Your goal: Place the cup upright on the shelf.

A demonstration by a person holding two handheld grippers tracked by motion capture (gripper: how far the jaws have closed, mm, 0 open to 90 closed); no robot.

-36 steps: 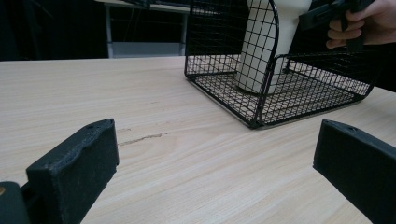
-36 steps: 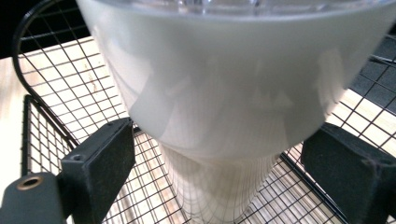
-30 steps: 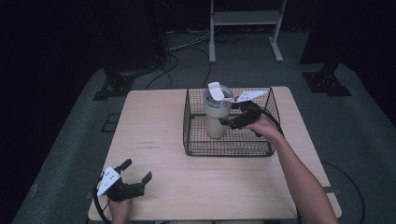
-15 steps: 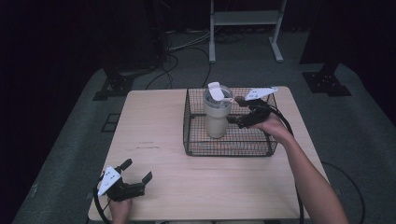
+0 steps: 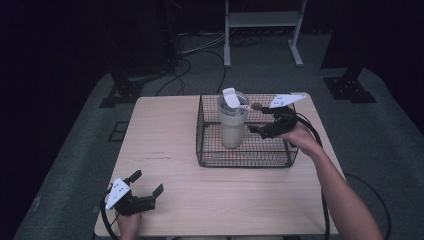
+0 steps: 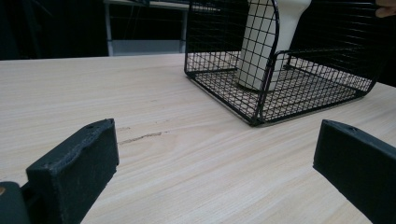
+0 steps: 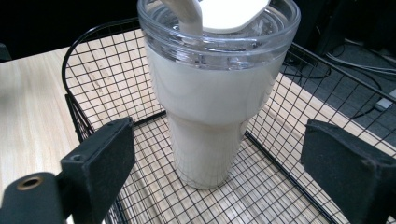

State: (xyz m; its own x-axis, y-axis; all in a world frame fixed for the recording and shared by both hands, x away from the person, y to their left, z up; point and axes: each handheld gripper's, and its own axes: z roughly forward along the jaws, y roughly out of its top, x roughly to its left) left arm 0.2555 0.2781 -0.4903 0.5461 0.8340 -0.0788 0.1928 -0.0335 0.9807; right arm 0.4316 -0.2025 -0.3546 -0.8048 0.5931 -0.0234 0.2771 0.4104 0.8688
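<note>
A cream tumbler with a clear lid and a white flip tab stands upright in the left half of a black wire basket at the table's back right. My right gripper hovers inside the basket just right of the tumbler, open, its jaws apart from the cup. In the right gripper view the tumbler fills the gap ahead of the right gripper, with the basket wall behind. My left gripper rests open at the table's front left. The left gripper faces the basket and tumbler across bare wood.
The light wooden table has bare room left of and in front of the basket. Beyond its far edge stand a white metal frame, black stand bases and cables on grey floor. A forearm crosses the table's right front.
My right gripper has drawn back to the right, a little away from the tumbler, which stays upright in the basket. The left gripper has not moved.
</note>
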